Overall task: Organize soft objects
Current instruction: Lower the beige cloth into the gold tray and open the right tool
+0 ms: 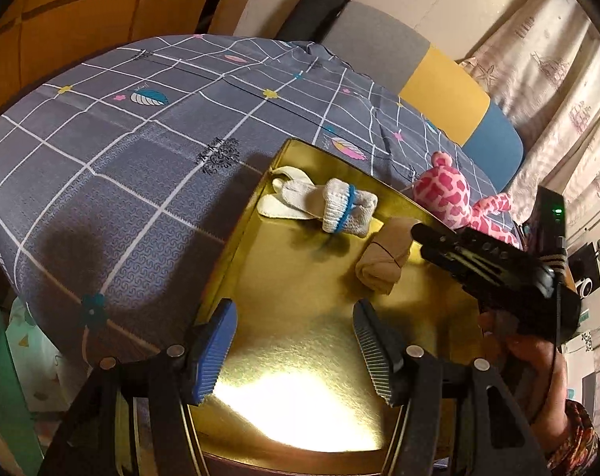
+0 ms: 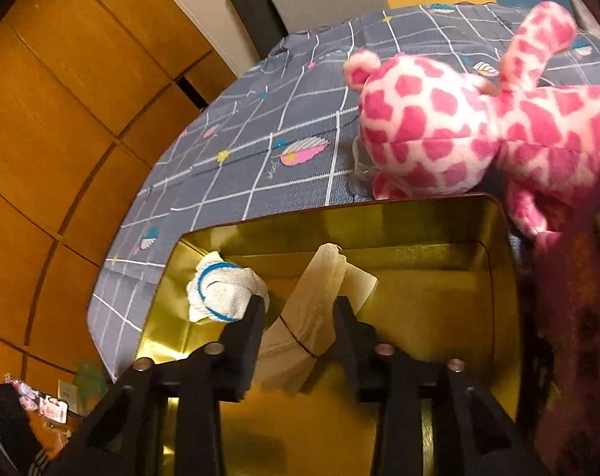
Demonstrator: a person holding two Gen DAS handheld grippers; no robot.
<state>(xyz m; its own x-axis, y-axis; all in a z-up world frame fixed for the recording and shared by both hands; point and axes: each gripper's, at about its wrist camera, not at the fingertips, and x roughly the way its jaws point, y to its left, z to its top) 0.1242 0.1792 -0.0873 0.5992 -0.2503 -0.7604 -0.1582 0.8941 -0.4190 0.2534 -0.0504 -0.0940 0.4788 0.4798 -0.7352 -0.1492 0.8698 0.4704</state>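
Observation:
An open gold tin (image 1: 300,277) (image 2: 418,250) stands on the bed. Inside it lie a white sock bundle with blue stripes (image 1: 339,206) (image 2: 224,293) and a beige rolled stocking (image 1: 383,267) (image 2: 307,309). My right gripper (image 2: 300,301) (image 1: 418,238) reaches into the tin; its jaws stand apart on either side of the beige roll, which rests on the tin floor. My left gripper (image 1: 296,305) hovers open over the tin's near part, with nothing between its blue pads. A pink spotted plush giraffe (image 1: 446,194) (image 2: 438,131) lies on the bedspread just beyond the tin's far rim.
The grey checked bedspread (image 1: 141,139) (image 2: 280,119) stretches left and behind the tin. A yellow and blue headboard cushion (image 1: 446,91) and a curtain (image 1: 557,79) lie behind, wooden cupboard doors (image 2: 62,119) to the left. A dark red thing (image 2: 577,317) borders the tin's right side.

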